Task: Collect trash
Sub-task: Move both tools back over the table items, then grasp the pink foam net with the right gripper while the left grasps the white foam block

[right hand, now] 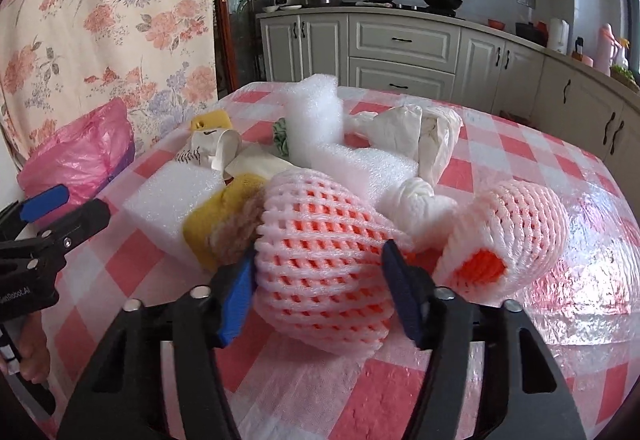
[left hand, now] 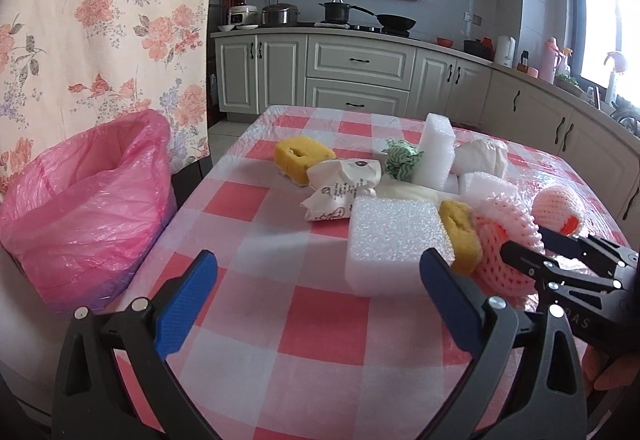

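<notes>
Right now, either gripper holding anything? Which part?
The right gripper is clamped on the near pink foam net sleeve, pads on its two sides near its near end. The left gripper is open, holding nothing.

Two hand-held grippers share one build: the left gripper (left hand: 318, 282) and right gripper (right hand: 318, 290) each have black angular frames with triangular cut-outs, silver round screw heads at the pivots, and finger pads (left hand: 186, 304) of ribbed blue. White lettering, only partly legible, marks each black body. A bare hand (right hand: 34, 354) wraps one handle.
</notes>
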Motion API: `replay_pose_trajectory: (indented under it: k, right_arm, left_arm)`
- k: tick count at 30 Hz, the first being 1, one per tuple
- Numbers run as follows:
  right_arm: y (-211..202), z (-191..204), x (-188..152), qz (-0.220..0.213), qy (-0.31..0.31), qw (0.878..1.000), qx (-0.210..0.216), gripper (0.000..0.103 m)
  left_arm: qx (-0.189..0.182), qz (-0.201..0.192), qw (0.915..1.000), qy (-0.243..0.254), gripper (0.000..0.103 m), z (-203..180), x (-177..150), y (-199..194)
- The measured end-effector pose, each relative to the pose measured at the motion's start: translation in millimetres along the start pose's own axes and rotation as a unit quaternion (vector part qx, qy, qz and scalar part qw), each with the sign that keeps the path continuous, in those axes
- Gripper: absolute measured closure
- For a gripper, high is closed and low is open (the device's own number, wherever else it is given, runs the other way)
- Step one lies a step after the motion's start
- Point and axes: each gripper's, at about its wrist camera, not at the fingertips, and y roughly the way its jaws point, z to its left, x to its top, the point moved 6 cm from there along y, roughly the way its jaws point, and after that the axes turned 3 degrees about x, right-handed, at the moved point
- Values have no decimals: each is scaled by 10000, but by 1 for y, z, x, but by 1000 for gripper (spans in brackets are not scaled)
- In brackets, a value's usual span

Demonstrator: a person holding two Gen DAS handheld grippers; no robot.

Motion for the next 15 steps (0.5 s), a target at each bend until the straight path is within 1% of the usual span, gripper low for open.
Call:
replay_pose_trajectory:
  k: [1, 3, 4, 9, 12, 15]
  right_arm:
    - [-1, 0, -1, -15, 6, 10000, 13, 66]
    - [-6, -3, -2, -116, 67, 9999, 19, 76]
    - [-9, -5, -1, -158, 114, 9998, 22, 78]
    - [-17, -13, -1, -262, 279, 9993, 55, 79]
    - [-19, -15, -2, -279, 334, 9990, 83, 79]
    - [-21, -16, -2, -281, 386, 9988, 136, 79]
  left_arm:
    - [-27, 2, 10000, 8, 5, -3, 1, 1]
    - [-56, 0, 10000, 42, 5, -9, 5, 5]
    - [-79, -5, 9999, 67, 5, -13, 7, 7]
    - [-88, 57, 9998, 186, 5, -32, 11, 23]
    - [-91, 158, 9997, 156, 6, -39, 15, 34]
    - [-56, 343, 9993, 160, 13, -45, 17, 48]
